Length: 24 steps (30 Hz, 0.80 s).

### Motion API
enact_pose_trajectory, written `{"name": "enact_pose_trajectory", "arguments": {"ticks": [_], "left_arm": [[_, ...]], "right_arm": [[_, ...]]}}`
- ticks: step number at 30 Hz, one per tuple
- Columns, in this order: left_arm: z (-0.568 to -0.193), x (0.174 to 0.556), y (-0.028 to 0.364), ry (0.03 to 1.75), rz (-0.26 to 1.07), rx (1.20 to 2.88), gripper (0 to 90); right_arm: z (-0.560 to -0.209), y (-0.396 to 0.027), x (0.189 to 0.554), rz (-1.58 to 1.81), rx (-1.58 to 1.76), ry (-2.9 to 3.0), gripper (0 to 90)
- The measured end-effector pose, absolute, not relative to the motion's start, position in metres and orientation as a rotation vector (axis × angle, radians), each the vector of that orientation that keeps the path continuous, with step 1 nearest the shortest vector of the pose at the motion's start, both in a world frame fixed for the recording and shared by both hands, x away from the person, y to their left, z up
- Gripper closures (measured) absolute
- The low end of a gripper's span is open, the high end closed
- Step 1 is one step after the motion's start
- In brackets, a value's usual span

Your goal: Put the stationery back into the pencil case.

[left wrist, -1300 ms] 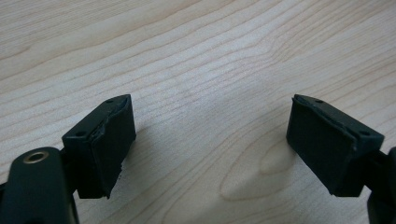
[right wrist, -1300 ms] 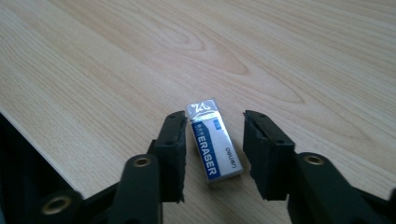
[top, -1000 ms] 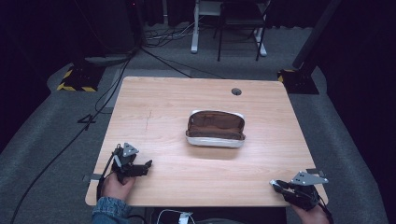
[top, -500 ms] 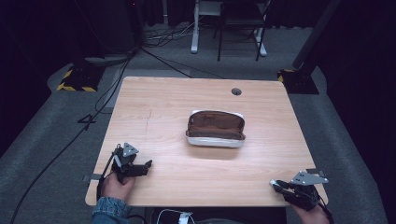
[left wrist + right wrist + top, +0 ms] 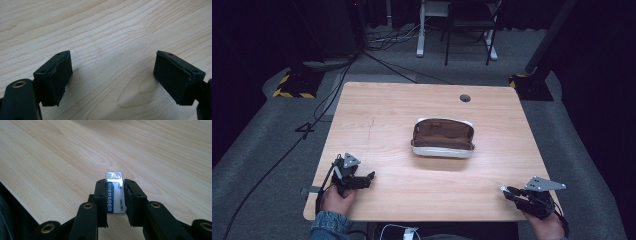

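Nothing is moving between the earlier high views and this one: both grippers are staying at the near edge of the table (image 5: pixel 362 115) and the pouch (image 5: pixel 443 138) is lying where it was.

From above, the wooden table is holding an open brown pouch with a pale rim, just beyond the middle. Its inside is looking dark, and whether anything is lying in it cannot be told.

At the near right corner, the right gripper (image 5: pixel 512 192) is pointing left, well apart from the pouch. In the right gripper view, that gripper (image 5: pixel 115 187) is clamping its jaws on an eraser (image 5: pixel 114 195), a small white block in a blue and white sleeve, held by its two long sides just above the wood.

At the near left, the left gripper (image 5: pixel 368 177) is resting by the table edge. In the left gripper view, the left gripper (image 5: pixel 112 75) is standing wide open with bare wood between its pads (image 5: pixel 58 77), holding nothing.

Judging by the layout, the eraser is being carried and is probably bound for the pouch. The next move would call for lifting the right gripper forward and left to the pouch mouth, then opening the jaws over it.
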<state>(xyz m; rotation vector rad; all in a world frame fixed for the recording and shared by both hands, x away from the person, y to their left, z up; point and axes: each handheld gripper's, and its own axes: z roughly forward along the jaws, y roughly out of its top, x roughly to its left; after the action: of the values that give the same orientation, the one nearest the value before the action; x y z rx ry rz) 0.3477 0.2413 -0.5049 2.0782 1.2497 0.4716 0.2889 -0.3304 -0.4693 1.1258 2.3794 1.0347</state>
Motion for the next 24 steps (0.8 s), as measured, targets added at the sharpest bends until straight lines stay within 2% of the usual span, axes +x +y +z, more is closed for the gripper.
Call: {"name": "enact_pose_trajectory", "arguments": {"ticks": [24], "left_arm": [[-0.505, 0.348, 0.241, 1.250, 0.473, 2.076, 16.0]], "right_arm": [[-0.422, -0.302, 0.339, 1.081, 1.045, 2.369, 73.1]]}}
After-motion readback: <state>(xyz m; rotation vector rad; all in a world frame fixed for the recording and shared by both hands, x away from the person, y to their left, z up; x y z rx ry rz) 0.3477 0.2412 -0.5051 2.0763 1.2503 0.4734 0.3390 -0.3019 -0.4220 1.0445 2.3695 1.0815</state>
